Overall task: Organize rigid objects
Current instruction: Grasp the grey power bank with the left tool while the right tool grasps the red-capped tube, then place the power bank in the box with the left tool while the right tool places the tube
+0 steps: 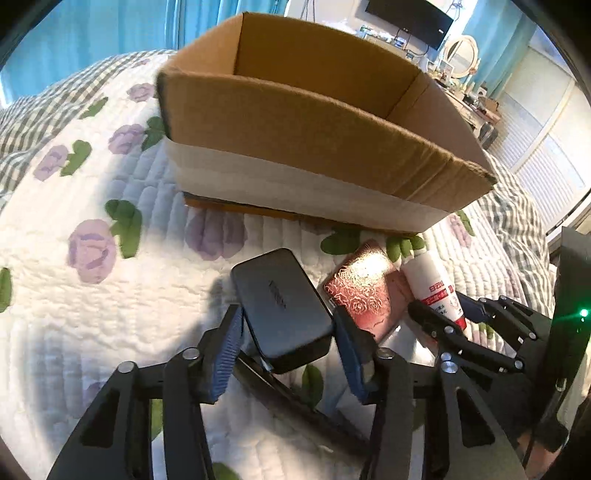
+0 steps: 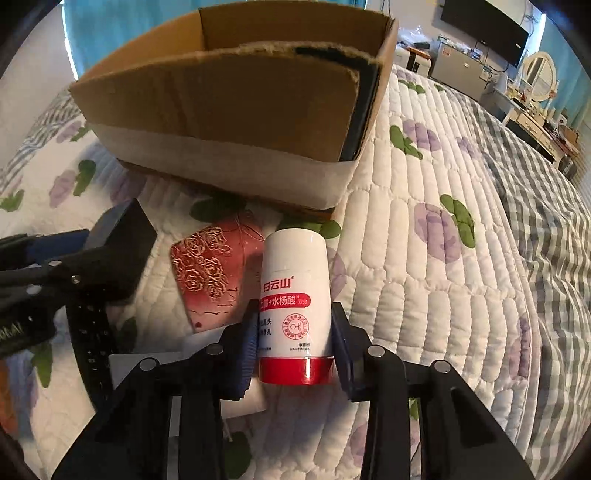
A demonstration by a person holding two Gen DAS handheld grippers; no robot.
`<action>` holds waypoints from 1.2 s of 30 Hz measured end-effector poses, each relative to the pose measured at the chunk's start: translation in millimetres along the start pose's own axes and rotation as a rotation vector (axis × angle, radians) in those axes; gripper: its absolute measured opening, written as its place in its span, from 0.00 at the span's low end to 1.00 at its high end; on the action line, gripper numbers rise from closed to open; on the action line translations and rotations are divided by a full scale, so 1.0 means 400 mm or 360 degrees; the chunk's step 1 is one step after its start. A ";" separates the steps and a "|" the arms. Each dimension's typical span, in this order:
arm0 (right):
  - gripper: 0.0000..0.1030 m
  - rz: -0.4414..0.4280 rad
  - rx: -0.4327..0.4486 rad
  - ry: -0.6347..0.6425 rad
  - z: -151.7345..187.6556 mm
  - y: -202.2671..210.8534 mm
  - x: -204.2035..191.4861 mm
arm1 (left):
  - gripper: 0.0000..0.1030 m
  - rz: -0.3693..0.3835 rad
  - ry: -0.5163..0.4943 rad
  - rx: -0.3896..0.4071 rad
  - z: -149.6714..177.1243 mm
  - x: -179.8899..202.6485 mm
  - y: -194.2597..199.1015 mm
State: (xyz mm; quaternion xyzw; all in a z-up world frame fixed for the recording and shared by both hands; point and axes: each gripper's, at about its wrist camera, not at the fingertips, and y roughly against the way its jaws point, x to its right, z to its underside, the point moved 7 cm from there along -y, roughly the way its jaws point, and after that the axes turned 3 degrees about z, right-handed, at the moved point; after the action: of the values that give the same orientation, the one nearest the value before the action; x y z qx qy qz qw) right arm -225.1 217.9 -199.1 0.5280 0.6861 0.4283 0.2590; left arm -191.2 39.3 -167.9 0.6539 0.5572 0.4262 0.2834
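Observation:
My left gripper [image 1: 288,332] is shut on a black rectangular case [image 1: 282,306] and holds it just above the quilt, in front of an open cardboard box [image 1: 314,122]. My right gripper [image 2: 293,339] is shut on a white tube with a red band [image 2: 293,295]; it also shows in the left wrist view [image 1: 436,291]. A red card with gold roses [image 2: 207,273] lies on the quilt between the two grippers, also in the left wrist view [image 1: 364,291]. The box [image 2: 221,99] stands just behind all three. The black case shows at the left of the right wrist view [image 2: 122,243].
Everything rests on a bed with a white floral quilt [image 1: 110,229] and a grey checked blanket [image 2: 535,192]. A black strip [image 2: 90,343] and white cards [image 2: 147,365] lie near the right gripper. A dresser with a mirror [image 2: 539,77] and a wall TV [image 2: 484,29] stand beyond the bed.

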 end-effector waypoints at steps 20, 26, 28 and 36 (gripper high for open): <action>0.34 0.0020 0.0019 -0.0008 0.009 0.032 -0.017 | 0.42 -0.0240 -0.0263 -0.0075 0.035 0.061 -0.085; 0.34 0.0007 0.0101 0.0004 -0.007 0.077 -0.022 | 0.41 -0.0177 -0.0327 0.0037 0.012 0.099 0.008; 0.34 -0.0005 0.0133 -0.0008 -0.015 0.107 -0.021 | 0.41 -0.0148 -0.0352 0.0089 -0.003 0.118 0.053; 0.34 0.0005 0.0322 -0.0050 -0.091 0.293 -0.005 | 0.41 0.0000 -0.0451 0.0292 -0.102 0.194 0.219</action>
State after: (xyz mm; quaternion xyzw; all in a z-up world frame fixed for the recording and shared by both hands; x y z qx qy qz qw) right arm -194.9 213.5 -80.3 0.5591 0.7209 0.3490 0.2144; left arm -183.1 91.4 -55.5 0.7305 0.5482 0.2771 0.2983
